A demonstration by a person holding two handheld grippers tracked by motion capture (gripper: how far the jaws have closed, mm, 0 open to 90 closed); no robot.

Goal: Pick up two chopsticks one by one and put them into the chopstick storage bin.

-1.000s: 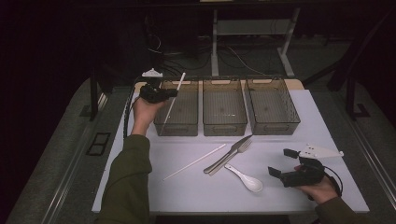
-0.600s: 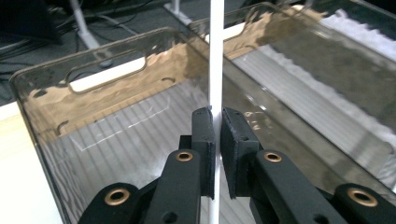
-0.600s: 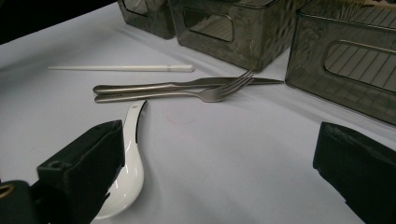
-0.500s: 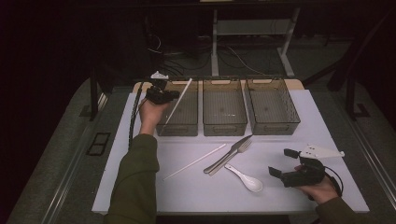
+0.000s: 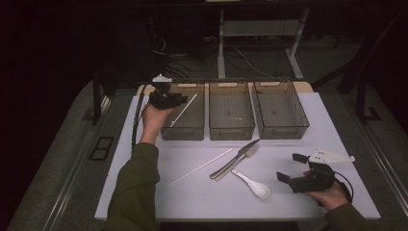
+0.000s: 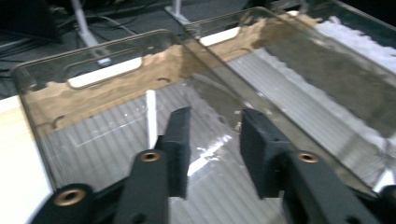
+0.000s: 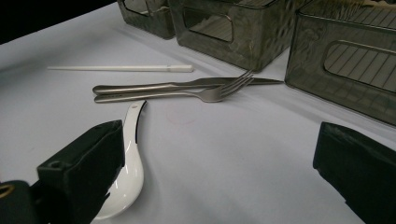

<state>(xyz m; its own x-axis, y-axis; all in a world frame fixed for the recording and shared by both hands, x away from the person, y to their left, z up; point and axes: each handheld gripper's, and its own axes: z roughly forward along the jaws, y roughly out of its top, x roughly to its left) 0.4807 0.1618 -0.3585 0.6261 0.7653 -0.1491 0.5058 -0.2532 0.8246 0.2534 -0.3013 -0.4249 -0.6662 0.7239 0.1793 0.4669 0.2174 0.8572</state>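
Right gripper view puts my right gripper [image 7: 219, 172] low over the white table [image 7: 224, 154], jaws spread wide and empty, the white ceramic spoon [image 7: 128, 163] touching its left pad. Beyond lie one steel fork [image 7: 187, 94], one steel knife [image 7: 187, 85] and one white chopstick [image 7: 121, 68]. High view shows three clear plastic bins [image 5: 232, 115]. My left gripper [image 6: 212, 140] has just been opening above the leftmost bin; a second white chopstick [image 6: 151, 116] leans inside it, just beside the left pad, untouched.
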